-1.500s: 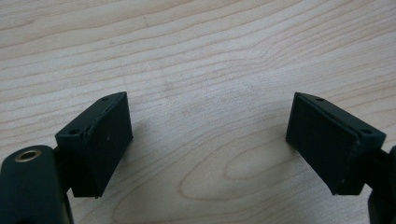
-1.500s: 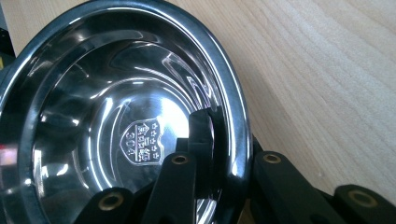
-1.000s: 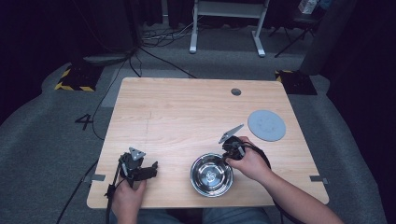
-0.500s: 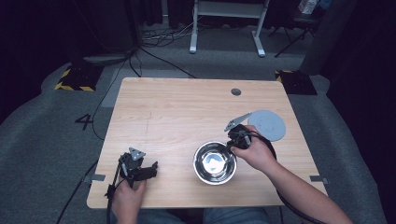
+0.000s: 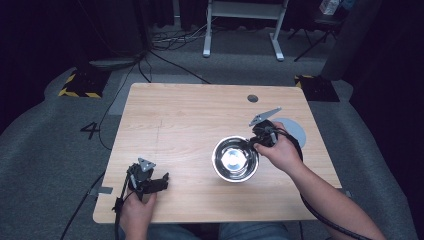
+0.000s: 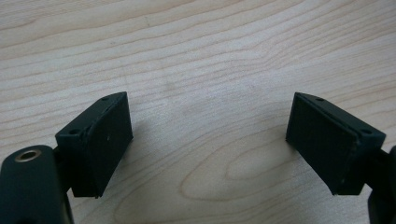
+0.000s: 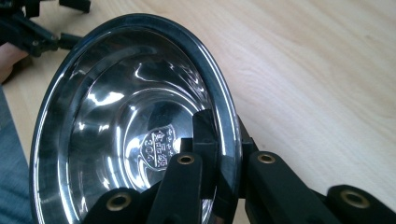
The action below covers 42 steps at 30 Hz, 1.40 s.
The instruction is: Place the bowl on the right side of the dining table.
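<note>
Nearest the person, at the front left corner of the pale wooden table (image 5: 190,115), the left gripper (image 5: 150,182) rested low over bare wood. Its own view showed its two black jaws spread wide apart with nothing between them.

Further in, right of centre, sat the round polished stainless-steel bowl (image 5: 235,158). The right gripper (image 5: 248,144) met it at its far right rim. In the right gripper view, the jaws were pinching that rim, one pad (image 7: 204,135) inside the bowl against its wall and the other outside. The bowl (image 7: 130,126) was empty: only reflections and a small stamped mark showed on its bottom. Whether it was lifted clear of the table or sliding on it could not be told.

Judging by this, the step in hand was moving the bowl by its rim with the right gripper, while the left one waited. Beyond the hand, near the right edge, lay a flat round grey disc (image 5: 295,131), partly hidden by the gripper. If it was the destination, the next move would call for a firm pinch and a level carry, since a thin slick rim could slip or tilt.

Farthest off, a small dark round hole (image 5: 252,98) marked the tabletop.
</note>
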Each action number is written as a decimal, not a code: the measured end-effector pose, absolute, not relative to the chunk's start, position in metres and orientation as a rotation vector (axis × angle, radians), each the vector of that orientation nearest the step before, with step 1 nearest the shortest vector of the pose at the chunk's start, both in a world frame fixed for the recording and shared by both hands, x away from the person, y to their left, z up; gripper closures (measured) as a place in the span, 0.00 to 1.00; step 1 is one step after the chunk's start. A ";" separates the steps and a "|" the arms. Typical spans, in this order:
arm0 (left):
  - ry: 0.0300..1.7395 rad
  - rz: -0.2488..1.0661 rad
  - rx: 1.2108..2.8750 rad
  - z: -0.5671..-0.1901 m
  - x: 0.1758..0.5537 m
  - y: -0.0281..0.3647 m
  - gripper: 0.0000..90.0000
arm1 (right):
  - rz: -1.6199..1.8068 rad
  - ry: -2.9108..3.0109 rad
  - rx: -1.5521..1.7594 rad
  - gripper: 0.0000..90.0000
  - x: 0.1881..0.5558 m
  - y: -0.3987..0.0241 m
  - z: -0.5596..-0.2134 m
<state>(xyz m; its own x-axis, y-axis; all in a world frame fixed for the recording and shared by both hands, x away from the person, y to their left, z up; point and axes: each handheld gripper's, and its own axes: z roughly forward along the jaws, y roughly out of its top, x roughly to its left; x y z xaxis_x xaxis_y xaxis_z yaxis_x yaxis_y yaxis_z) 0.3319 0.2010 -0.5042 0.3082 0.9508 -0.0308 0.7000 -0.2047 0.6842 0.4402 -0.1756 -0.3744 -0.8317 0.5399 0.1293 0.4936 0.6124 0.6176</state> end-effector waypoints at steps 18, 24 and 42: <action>1.458 0.543 1.980 -0.504 0.332 0.201 0.16 | 1.061 2.588 1.036 0.97 0.477 -0.218 -0.352; 1.458 0.543 1.981 -0.504 0.332 0.201 0.16 | 1.068 2.533 1.079 0.97 0.488 -0.232 -0.343; 1.458 0.544 1.981 -0.504 0.332 0.201 0.16 | 1.075 2.382 1.241 0.96 0.523 -0.279 -0.323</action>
<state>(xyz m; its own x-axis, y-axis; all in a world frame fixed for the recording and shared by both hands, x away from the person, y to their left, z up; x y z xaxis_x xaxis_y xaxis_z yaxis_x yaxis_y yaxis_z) 0.3318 0.2010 -0.5043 0.3084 0.9508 -0.0297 0.6991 -0.2054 0.6849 0.5232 -0.2790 -0.3234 -0.6072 0.7867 0.1113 0.6039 0.3659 0.7081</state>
